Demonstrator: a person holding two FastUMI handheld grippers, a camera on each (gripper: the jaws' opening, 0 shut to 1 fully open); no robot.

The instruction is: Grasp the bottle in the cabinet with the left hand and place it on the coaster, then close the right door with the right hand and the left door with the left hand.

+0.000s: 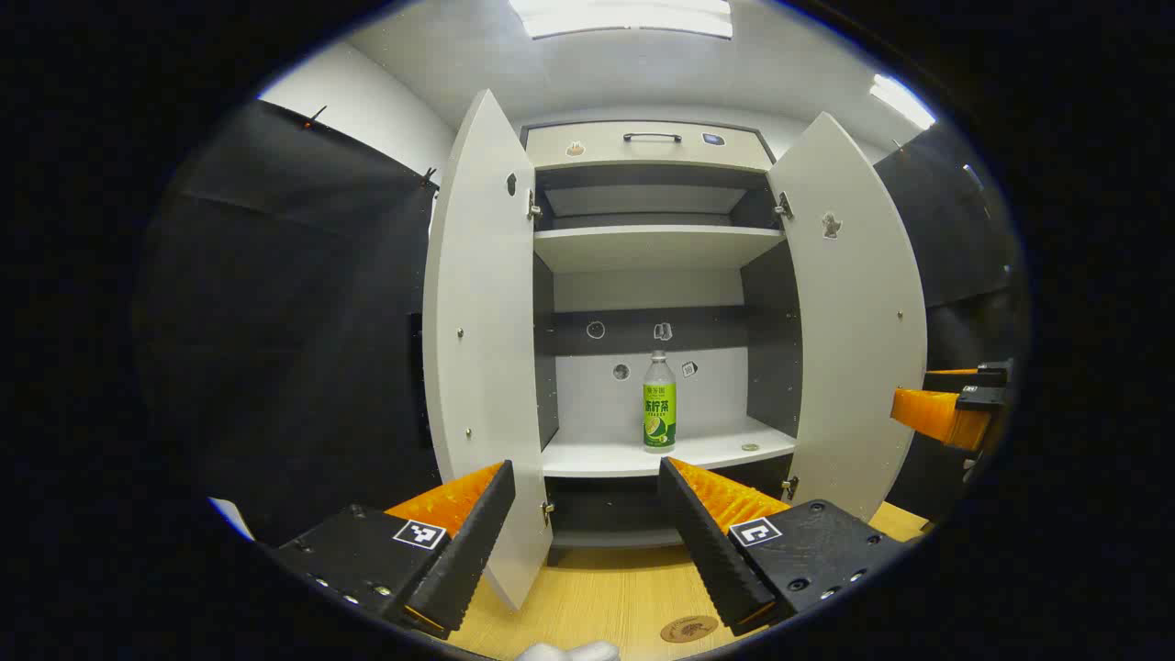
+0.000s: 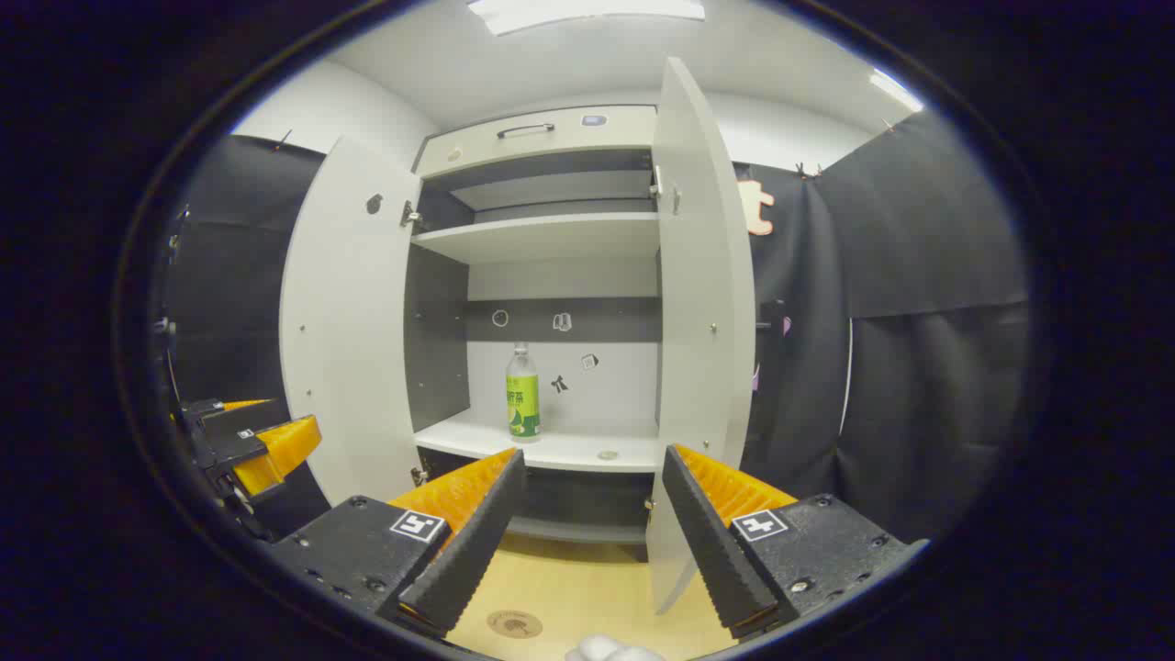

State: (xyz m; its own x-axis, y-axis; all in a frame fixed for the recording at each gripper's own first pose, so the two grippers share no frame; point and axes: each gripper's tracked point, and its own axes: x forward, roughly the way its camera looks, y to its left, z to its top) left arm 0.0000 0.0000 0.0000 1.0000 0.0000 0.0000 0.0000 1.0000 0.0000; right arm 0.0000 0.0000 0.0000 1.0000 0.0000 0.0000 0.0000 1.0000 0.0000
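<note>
A: So, we start with the cabinet (image 1: 652, 303): both its doors stand swung wide, which is why we can see straight in to the shelves.

B: Right. The left door (image 1: 477, 340) and the right door (image 1: 849, 312) flare outward toward us, so nothing blocks a reach to the lower shelf (image 1: 643, 454). We judge they are left open for exactly that, and closing them comes last.

A: Below it all runs the wooden table (image 1: 597, 597), and the round coaster (image 1: 688, 629) lies on it near us, in front of the cabinet. We read it as a landing spot placed close, well apart from the shelf.

B: Then our left gripper (image 1: 587, 532): fingers spread wide, holding nothing, aimed at the cabinet's opening. We think that gap suits taking the bottle from the front.

A: The right gripper (image 2: 592, 528) is likewise parted wide and empty. In the right gripper view the right door's edge sits just ahead of it, so we suppose it waits for that door.

B: And the smallest: the bottle (image 1: 659, 402) stands upright on the lower shelf, toward the back wall, untouched. The grasp is not yet begun.
</note>
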